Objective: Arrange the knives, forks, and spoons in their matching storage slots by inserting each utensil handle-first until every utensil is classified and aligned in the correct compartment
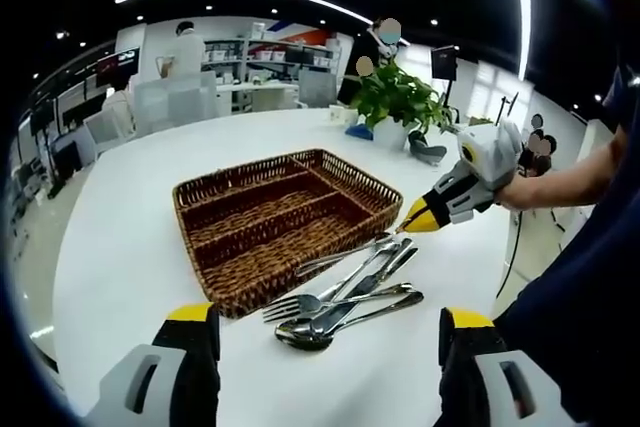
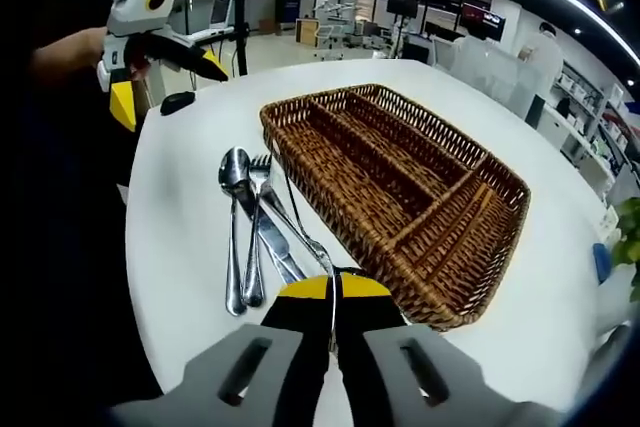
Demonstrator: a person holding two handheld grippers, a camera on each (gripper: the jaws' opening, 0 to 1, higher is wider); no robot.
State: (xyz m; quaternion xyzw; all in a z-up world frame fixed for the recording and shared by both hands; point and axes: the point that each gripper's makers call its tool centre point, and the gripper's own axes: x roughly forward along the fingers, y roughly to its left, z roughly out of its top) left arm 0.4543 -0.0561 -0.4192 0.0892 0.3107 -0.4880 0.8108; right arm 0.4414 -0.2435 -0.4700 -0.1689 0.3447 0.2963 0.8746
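A: On the white worktop (image 1: 130, 237), item one?
B: Wicker basket (image 2: 400, 187), three long slots, one cross slot.
A: Item two?
B: Utensil pile (image 1: 345, 297) just beside the basket: spoons, fork, knife, bowls and tines away from it.
A: Right hand-held gripper (image 2: 333, 292)?
B: Jaws pinched on a utensil handle at the pile's near end; which utensil, unclear.
A: Left hand-held gripper (image 1: 330, 332)?
B: Jaws wide apart, holding nothing, above the worktop.

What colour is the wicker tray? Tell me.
Brown, a woven wicker tray; clearest in the right gripper view.
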